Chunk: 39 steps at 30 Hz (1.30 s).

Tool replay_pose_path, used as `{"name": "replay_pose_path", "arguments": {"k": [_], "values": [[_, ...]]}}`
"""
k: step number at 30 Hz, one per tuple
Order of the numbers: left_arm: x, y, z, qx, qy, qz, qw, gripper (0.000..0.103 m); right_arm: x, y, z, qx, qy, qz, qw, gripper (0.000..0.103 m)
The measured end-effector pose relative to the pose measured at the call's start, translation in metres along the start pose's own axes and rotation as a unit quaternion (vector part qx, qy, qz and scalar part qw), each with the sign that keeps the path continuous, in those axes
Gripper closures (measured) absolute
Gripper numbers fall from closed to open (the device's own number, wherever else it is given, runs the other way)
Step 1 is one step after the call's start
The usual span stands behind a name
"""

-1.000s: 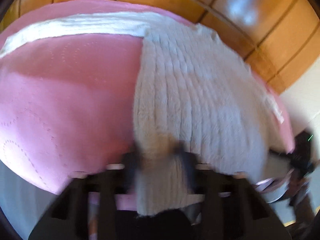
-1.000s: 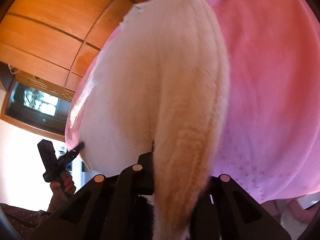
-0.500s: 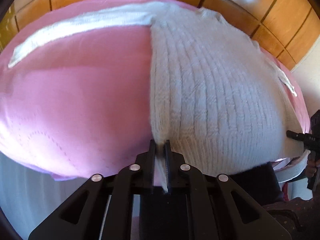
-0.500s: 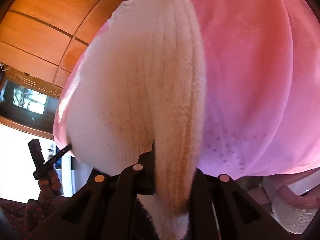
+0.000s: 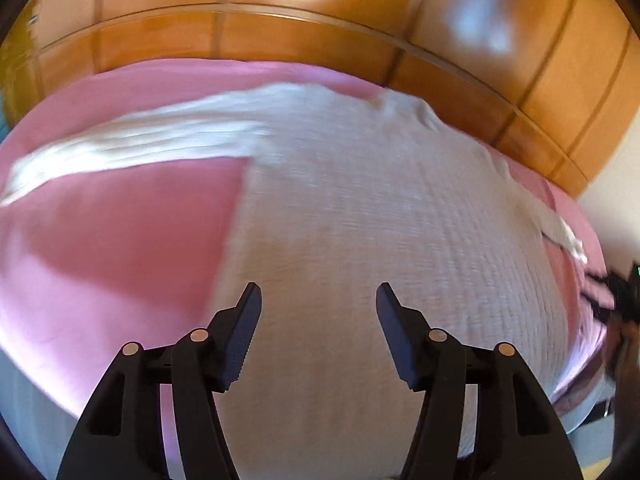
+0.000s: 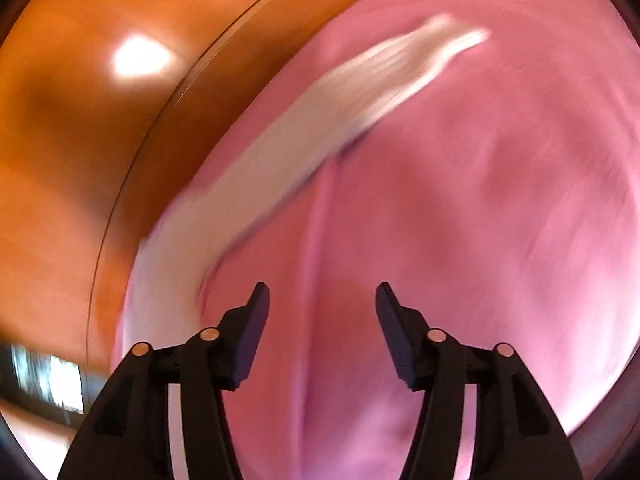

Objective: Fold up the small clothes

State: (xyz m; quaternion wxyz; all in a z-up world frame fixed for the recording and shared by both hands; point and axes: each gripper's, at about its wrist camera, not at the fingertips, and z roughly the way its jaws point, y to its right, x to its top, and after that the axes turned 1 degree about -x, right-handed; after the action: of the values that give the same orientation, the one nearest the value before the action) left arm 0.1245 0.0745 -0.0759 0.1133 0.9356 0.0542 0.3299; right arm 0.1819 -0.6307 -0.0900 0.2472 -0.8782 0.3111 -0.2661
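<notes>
Sweater [image 5: 360, 220] lay flat on the bed [image 5: 120, 240], directly ahead of the left gripper [image 5: 319, 300]; both jaws had just opened, empty, right gripper [image 6: 322, 300] over bare sheet.

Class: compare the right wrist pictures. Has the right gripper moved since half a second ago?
Yes. The right gripper, jaws just opened and empty, has swung right off the sweater over the pink bedspread; the wooden headboard still sits left.

The bed [image 5: 120, 240] is covered with a pink sheet [image 6: 500, 220] and stands against a wooden panelled wall. A white ribbed knit sweater [image 5: 380, 220] lies flat directly on the sheet, one sleeve [image 5: 132, 148] stretched out sideways across the pink surface.
</notes>
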Motion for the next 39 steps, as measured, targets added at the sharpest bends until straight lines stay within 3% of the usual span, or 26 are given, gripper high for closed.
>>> {"name": "replay_pose_path", "arguments": {"k": [4,7,12,14,15,19,22,26,29,33,39], "values": [[0.006,0.027,0.031,0.005,-0.02,0.024,0.9995,0.045,0.061,0.029,0.014,-0.035,0.069,0.084,0.993,0.05],[0.006,0.03,0.048,0.014,-0.041,0.018,0.9989,0.045,0.088,0.03,0.037,-0.06,0.08,0.103,0.99,0.049],[0.009,0.019,0.057,0.021,-0.045,-0.007,0.9987,0.043,0.118,0.021,0.066,-0.101,0.093,0.095,0.986,0.05],[0.011,0.019,0.062,0.026,-0.045,-0.004,0.9986,0.043,0.13,0.021,0.071,-0.138,0.084,0.069,0.984,0.078],[0.012,0.02,0.064,0.028,-0.045,0.001,0.9986,0.043,0.134,0.018,0.074,-0.161,0.08,0.051,0.982,0.097],[0.017,0.019,0.067,0.026,-0.046,0.002,0.9986,0.043,0.145,0.022,0.06,-0.177,0.119,0.093,0.973,0.097],[0.018,0.018,0.067,0.017,-0.046,0.0,0.9988,0.043,0.146,-0.003,0.054,-0.19,0.128,0.065,0.971,0.097],[0.021,0.013,0.065,-0.011,-0.045,-0.009,0.9989,0.043,0.127,-0.084,0.05,-0.099,0.126,-0.029,0.987,0.097],[0.023,0.009,0.063,-0.03,-0.044,-0.023,0.9983,0.043,0.1,-0.153,0.063,-0.03,0.099,-0.106,0.989,0.097],[0.026,0.005,0.057,-0.052,-0.041,-0.037,0.9971,0.043,0.048,-0.242,0.098,0.051,0.04,-0.184,0.981,0.097],[0.035,-0.002,0.053,-0.077,-0.034,-0.05,0.9952,0.043,-0.053,-0.351,0.162,0.141,-0.059,-0.265,0.952,0.097]]}}
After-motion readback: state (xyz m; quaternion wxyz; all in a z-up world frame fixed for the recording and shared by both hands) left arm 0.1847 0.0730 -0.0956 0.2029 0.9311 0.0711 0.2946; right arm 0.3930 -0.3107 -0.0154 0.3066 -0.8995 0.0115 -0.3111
